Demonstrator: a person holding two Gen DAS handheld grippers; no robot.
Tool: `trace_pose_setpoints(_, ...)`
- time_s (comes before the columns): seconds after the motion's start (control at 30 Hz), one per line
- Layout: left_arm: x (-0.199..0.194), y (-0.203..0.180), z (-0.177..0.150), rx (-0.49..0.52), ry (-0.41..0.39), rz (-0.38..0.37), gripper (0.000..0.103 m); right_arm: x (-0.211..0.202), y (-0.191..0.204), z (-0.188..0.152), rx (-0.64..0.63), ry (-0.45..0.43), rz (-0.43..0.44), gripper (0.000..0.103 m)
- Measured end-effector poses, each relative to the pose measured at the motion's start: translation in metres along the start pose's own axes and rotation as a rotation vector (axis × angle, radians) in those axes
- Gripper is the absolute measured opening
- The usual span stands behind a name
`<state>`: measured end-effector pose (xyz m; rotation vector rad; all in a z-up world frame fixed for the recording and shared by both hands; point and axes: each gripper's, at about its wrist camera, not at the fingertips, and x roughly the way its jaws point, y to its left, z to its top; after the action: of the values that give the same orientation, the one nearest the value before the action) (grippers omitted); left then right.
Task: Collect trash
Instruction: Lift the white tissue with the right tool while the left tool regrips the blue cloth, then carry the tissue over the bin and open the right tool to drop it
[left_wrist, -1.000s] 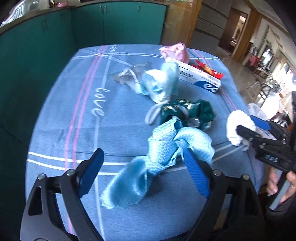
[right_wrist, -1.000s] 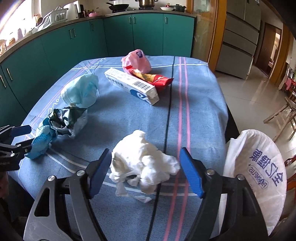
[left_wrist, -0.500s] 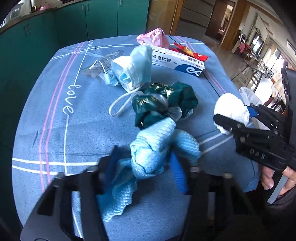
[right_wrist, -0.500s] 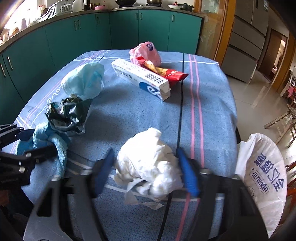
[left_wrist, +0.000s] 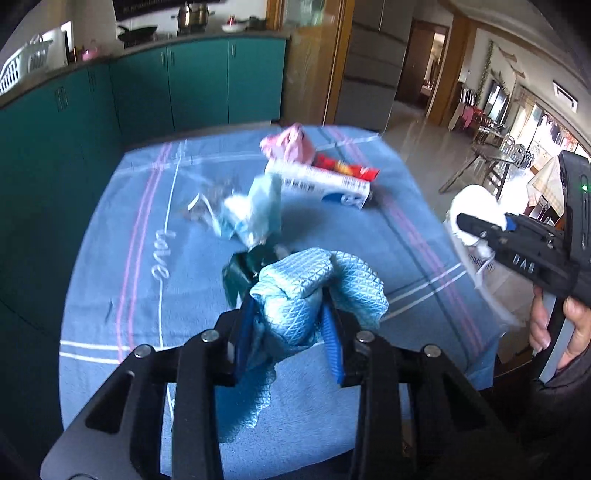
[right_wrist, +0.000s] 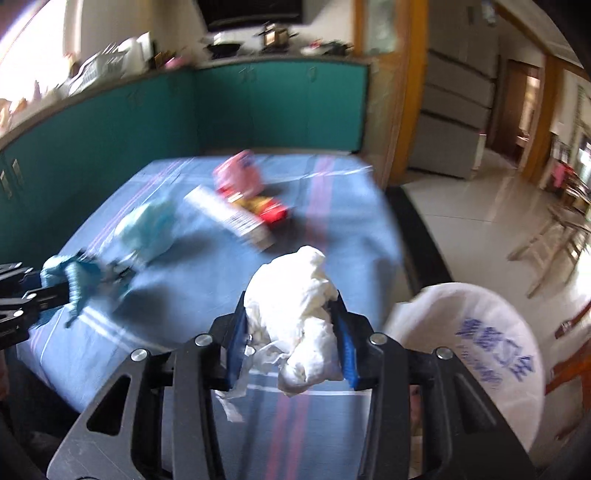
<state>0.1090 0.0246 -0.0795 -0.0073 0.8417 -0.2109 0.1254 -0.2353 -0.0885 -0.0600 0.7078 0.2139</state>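
A crumpled light-blue cloth (left_wrist: 295, 291) sits between the blue pads of my left gripper (left_wrist: 288, 314). The pads press on it, the jaws are still closing, and it hangs above the table. My right gripper (right_wrist: 291, 317) squeezes a white tissue wad (right_wrist: 295, 295), its jaws also still closing, lifted near the table's right edge. In the left wrist view the right gripper (left_wrist: 476, 229) and its tissue wad (left_wrist: 476, 203) hover beside a white plastic bag (left_wrist: 491, 280). That bag (right_wrist: 480, 332) with blue print hangs open off the table's right side.
On the table's blue cloth cover (left_wrist: 129, 258) lie a dark green wrapper (left_wrist: 236, 273), a face mask (left_wrist: 255, 214), a clear wrapper (left_wrist: 214, 192), a toothpaste box (left_wrist: 321, 184), a red snack packet (left_wrist: 347, 170) and a pink bag (left_wrist: 291, 144). Green cabinets (left_wrist: 184, 81) stand behind.
Both grippers went from open around their items to closed on them. The blue cloth and the tissue wad have risen off the table.
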Motion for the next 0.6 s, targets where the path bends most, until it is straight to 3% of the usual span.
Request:
trace_pose_setpoints(0.23,-0.008,0.001,0.011,-0.008,-0.036,0.004,0.036,-0.017,-0.054,-0.010,0.105,-0.024,-0.096,0.042)
trace_pose_setpoints(0.33,-0.003,0.010,0.016,-0.054,-0.032,-0.024,0.036,-0.011,-0.061,-0.018,0.130,-0.006,-0.083,0.042)
trace_pose_setpoints(0.43,0.011,0.009,0.012,-0.051,0.012,-0.006,0.036,-0.004,-0.054,-0.021,0.121,0.009,-0.056,0.042)
trace_pose_setpoints(0.47,0.015,0.006,0.009,-0.037,0.029,-0.002,0.038,-0.004,-0.050,-0.022,0.114,0.009,-0.045,0.042)
trace_pose_setpoints(0.57,0.018,0.003,-0.001,-0.013,0.030,0.047,0.070,-0.002,-0.036,-0.020,0.086,0.008,-0.013,0.042)
trace_pose_setpoints(0.6,0.017,0.003,-0.002,-0.006,0.023,0.062,0.070,-0.003,-0.032,-0.019,0.079,0.006,-0.005,0.042)
